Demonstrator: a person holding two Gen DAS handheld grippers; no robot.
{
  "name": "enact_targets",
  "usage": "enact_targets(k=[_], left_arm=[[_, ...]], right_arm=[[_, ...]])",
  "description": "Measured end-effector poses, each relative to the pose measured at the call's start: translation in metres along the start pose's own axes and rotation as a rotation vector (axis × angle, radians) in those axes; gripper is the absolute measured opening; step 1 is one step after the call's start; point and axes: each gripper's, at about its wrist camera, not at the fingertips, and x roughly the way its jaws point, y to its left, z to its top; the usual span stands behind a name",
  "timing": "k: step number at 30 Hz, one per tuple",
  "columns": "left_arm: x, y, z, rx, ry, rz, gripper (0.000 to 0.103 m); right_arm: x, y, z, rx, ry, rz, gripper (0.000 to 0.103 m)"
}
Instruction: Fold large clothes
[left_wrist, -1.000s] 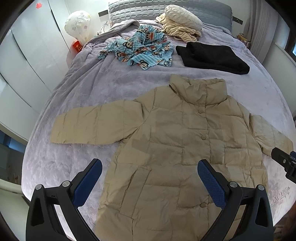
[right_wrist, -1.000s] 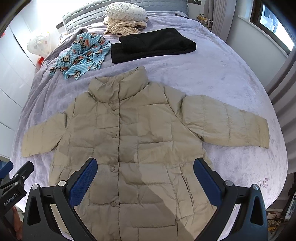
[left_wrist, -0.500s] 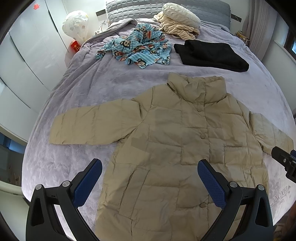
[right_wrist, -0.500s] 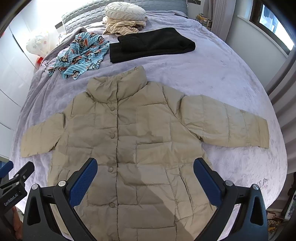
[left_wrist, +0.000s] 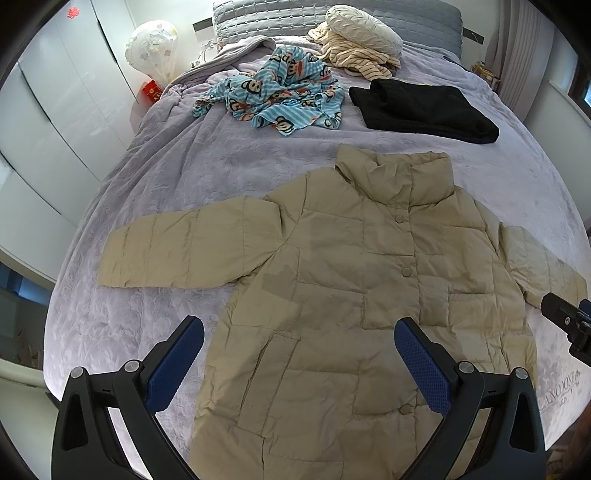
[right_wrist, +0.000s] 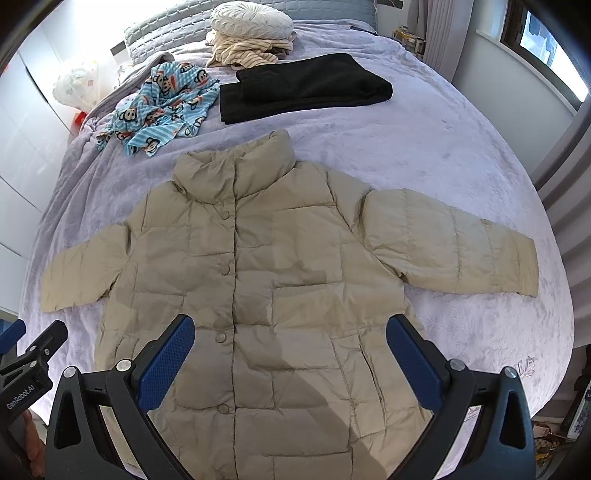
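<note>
A beige quilted puffer jacket lies flat and buttoned on the lilac bed, collar away from me, both sleeves spread out; it also shows in the right wrist view. My left gripper is open and empty, hovering above the jacket's lower left part. My right gripper is open and empty, hovering above the jacket's lower front. The left sleeve reaches left, and the right sleeve reaches right.
Behind the jacket lie a folded black garment, a crumpled blue monkey-print cloth, and a striped beige garment under a round cream cushion. White wardrobe doors stand left. The bed's lilac cover drops off near me.
Both grippers have drifted slightly forward and down toward the jacket, which sits a little lower in both views. The jacket itself has not moved.
</note>
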Motion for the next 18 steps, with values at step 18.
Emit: enact_targets(k=[18], left_arm=[[-0.0001, -0.0002, 0.0003, -0.001, 0.001, 0.002, 0.103]], right_arm=[[0.0026, 0.0011, 0.0008, -0.002, 0.005, 0.003, 0.103]])
